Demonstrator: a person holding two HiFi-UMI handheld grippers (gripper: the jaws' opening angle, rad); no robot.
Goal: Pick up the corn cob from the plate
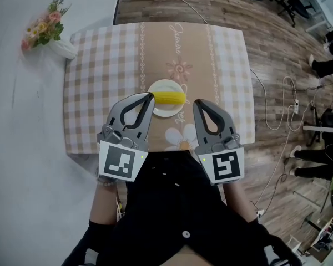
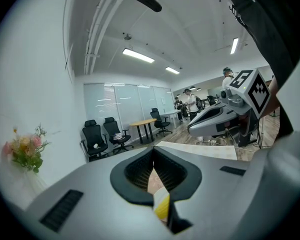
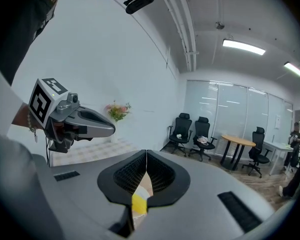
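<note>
**Item 1: yellow corn cob** (image 1: pixel 170 97). It lies crosswise on the round white plate (image 1: pixel 164 86), which sits at the middle of the beige-and-white checked tablecloth (image 1: pixel 100 65). The cob rests on the plate and is not lifted. A yellow sliver of it shows under the jaw tips in your left gripper view (image 2: pixel 162 206) and in your right gripper view (image 3: pixel 139 203).

**Item 2: your left gripper** (image 1: pixel 150 96). It is grey with black ribbed pads. Its jaws are pressed together with nothing between them (image 2: pixel 153 149). In the head view its tip sits at the cob's left end; you cannot tell from any view whether it touches.

**Item 3: your right gripper** (image 1: pixel 198 101). Same build, and its jaws are also pressed together and empty (image 3: pixel 146 154). Its tip is just beside the plate's right rim, near the cob's right end.

**Item 4: bunch of pink and yellow flowers** (image 1: pixel 43 29). It stands in a white vase (image 1: pixel 64 49) at the table's far left corner, against the white wall.

**Item 5: thin white cable** (image 1: pixel 277 110). It loops over the wooden plank floor to the right of the table.

**Item 6: black office chairs** (image 2: pixel 96 139). They stand with a round wooden-topped table (image 2: pixel 142 124) by the glass partition, well away from you
</note>
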